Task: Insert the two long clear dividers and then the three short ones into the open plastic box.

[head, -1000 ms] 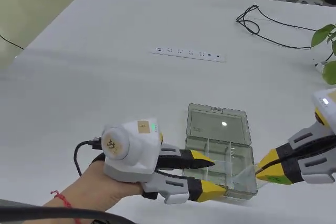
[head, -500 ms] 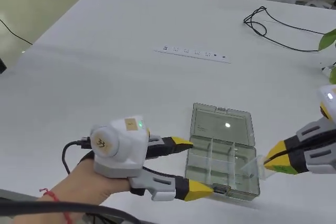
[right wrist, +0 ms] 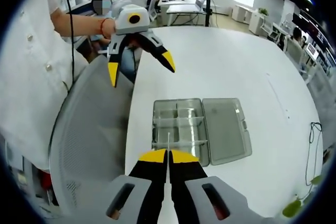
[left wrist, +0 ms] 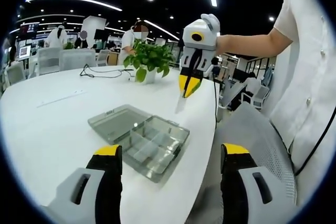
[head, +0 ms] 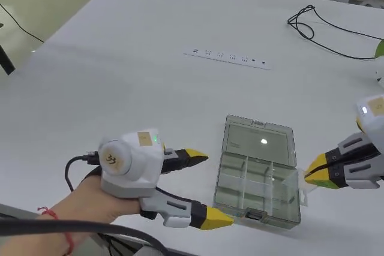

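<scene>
Left claw (head: 217, 189) spread at the box's (head: 258, 148) 9 o'clock, right claw (head: 309, 176) pinching a clear divider (head: 298, 181) at 3 o'clock, open worktop (head: 150, 76) beyond.

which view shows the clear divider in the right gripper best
The left gripper view: the divider hangs broadside from the right gripper against the white table. The right gripper view shows it edge-on, a thin line; the head view, faint against the box.
</scene>
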{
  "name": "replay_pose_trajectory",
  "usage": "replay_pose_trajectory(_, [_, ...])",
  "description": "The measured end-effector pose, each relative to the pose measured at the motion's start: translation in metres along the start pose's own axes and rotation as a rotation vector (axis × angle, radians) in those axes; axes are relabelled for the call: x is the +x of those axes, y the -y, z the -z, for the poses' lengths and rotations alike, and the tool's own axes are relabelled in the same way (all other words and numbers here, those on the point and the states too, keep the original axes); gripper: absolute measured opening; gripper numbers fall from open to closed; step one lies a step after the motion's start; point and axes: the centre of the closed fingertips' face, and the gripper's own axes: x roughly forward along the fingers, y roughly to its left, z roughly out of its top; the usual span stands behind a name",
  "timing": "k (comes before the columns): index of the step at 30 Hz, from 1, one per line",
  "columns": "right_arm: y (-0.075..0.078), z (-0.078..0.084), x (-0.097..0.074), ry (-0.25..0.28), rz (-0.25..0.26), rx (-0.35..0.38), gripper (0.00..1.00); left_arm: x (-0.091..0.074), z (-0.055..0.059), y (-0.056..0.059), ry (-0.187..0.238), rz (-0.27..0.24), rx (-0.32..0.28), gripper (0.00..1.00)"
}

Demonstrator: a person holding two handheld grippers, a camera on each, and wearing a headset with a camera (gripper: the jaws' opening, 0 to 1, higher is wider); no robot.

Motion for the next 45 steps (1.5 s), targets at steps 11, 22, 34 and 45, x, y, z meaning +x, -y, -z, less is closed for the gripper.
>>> replay_pose_trajectory(11, [0.011, 0.012, 0.022, -0.068, 0.013, -0.038, 0.03, -0.002, 0.005, -0.002, -0.001, -0.016, -0.011, 0.84])
replay_pose_trajectory(22, [0.018, 0.025, 0.036, -0.119, 0.013, -0.055, 0.03, -0.004, 0.005, -0.002, 0.004, -0.023, -0.022, 0.86])
replay_pose_trajectory(34, [0.026, 0.033, 0.045, -0.126, 0.006, -0.045, 0.03, -0.003, 0.005, -0.002, 0.009, -0.024, -0.029, 0.86])
replay_pose_trajectory(45, [0.032, 0.041, 0.053, -0.124, -0.004, -0.034, 0.03, -0.003, 0.004, -0.002, 0.015, -0.024, -0.027, 0.85])
